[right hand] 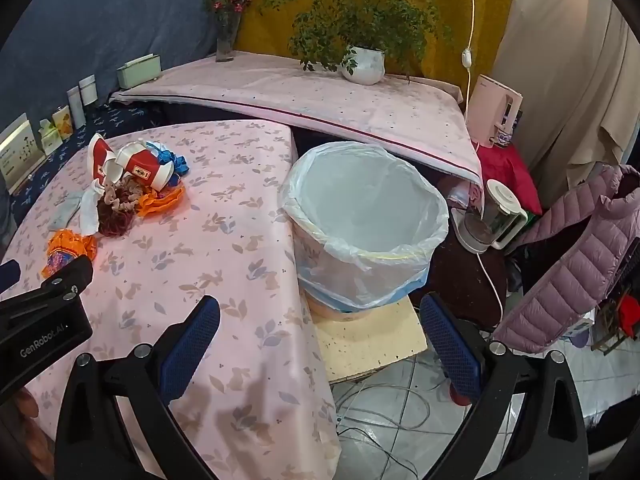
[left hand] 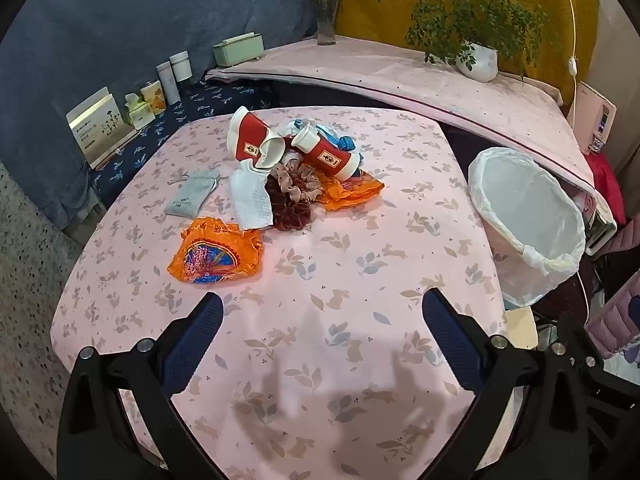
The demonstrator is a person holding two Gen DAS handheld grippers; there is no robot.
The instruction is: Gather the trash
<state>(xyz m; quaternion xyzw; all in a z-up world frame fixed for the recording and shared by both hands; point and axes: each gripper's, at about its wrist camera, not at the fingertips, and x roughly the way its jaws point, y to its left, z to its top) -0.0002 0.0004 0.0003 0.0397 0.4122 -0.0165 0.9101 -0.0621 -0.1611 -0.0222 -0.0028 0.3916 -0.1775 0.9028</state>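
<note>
The table, under a pink leaf-print cloth, carries a heap of trash near its far side: two red paper cups, a white tissue, scrunchies and orange wrappers. Just beside the table's right edge stands the lined trash bin, on a low board. The left gripper and right gripper both hang wide open, empty, over the table's near edge.
</note>
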